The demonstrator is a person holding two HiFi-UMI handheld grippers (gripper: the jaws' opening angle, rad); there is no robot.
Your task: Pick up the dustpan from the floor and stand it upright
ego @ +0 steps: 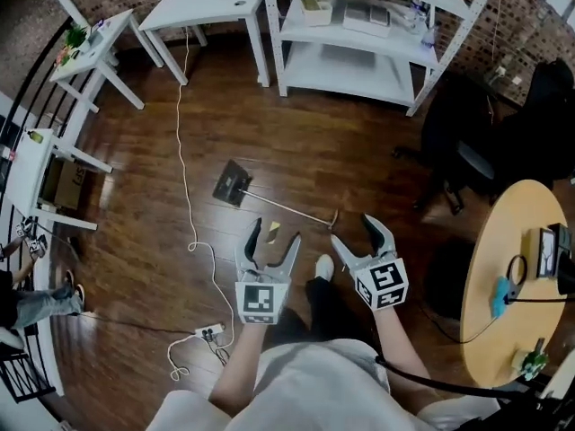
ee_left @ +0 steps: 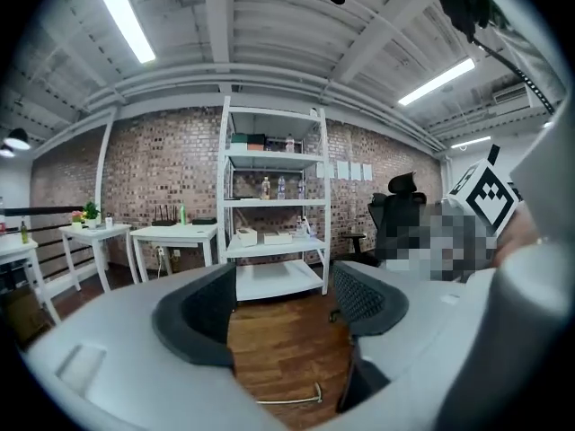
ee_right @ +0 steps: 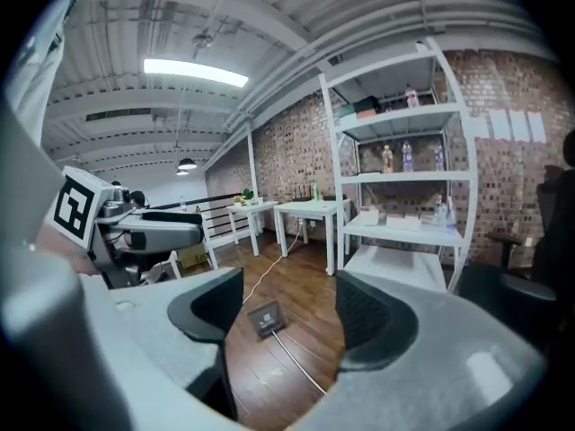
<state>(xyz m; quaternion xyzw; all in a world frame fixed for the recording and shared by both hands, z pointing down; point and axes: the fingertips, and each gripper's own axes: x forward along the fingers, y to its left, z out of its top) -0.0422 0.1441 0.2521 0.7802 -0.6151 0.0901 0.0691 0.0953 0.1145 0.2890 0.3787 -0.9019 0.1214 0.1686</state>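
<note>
The dustpan lies flat on the wooden floor: a dark pan (ego: 232,184) with a thin metal handle (ego: 292,208) running right to a hooked end near my feet. In the right gripper view the pan (ee_right: 266,317) shows between the jaws, farther off on the floor, with its handle running toward me. The left gripper view shows only the handle's hooked end (ee_left: 296,395). My left gripper (ego: 273,237) hangs open above the floor, short of the handle. My right gripper (ego: 356,230) is open too, just right of the handle's end. Neither touches the dustpan.
A white cable (ego: 185,163) snakes across the floor to a power strip (ego: 210,333). White shelving (ego: 359,34) and white tables (ego: 199,9) stand at the back. A black office chair (ego: 463,142) and a round wooden table (ego: 512,259) are at the right. A small yellow scrap (ego: 273,227) lies by the handle.
</note>
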